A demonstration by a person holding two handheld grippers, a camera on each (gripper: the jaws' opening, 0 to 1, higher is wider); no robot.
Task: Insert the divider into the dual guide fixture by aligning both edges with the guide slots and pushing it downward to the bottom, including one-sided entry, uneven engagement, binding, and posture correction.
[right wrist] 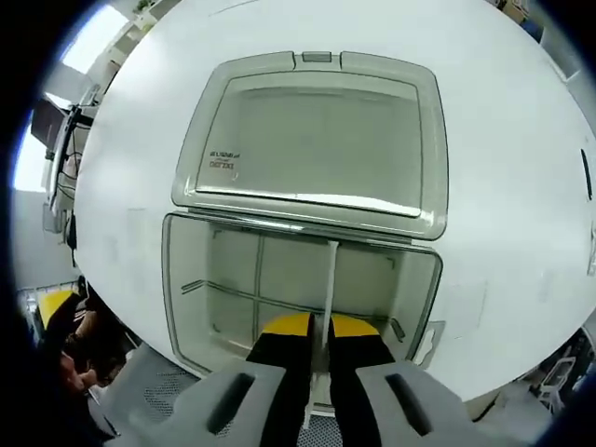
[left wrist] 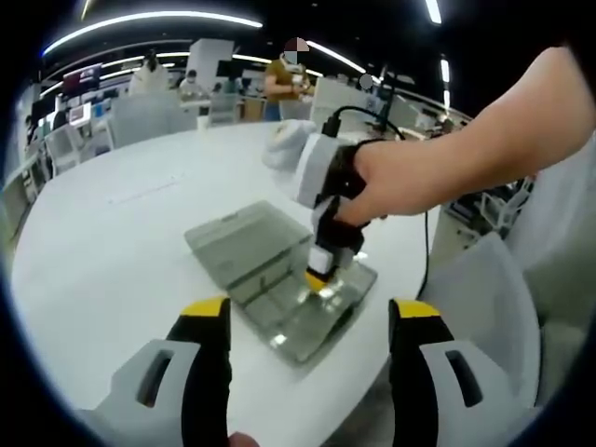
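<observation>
Right gripper view: looking down into a clear plastic box (right wrist: 186,279) on a white round table (right wrist: 521,186), its hinged lid (right wrist: 312,140) thrown open flat on the far side, a small label on the lid's left part. Right gripper (right wrist: 312,326), yellow-tipped jaws drawn close together, pinching a thin translucent divider (right wrist: 330,279) by its near edge. Divider stands upright on edge inside the box and runs from the jaws toward the far wall, to the right of the box's middle. A cross partition (right wrist: 233,296) runs left to right inside the box and meets the divider; whether the divider's edges sit in wall slots cannot be told. Left gripper view: same table (left wrist: 121,233) seen from farther back, box (left wrist: 233,247) near the centre. Left gripper (left wrist: 310,312) hangs over the near table edge, well apart from the box, jaws spread wide and holding nothing. A person's hand (left wrist: 391,182) and bare forearm reach in from the right, holding the right gripper (left wrist: 319,279) tip-down into the right-hand part of the box. A black cable (left wrist: 428,242) trails from it. Background is an office with desks, ceiling strip lights and people standing far off.
</observation>
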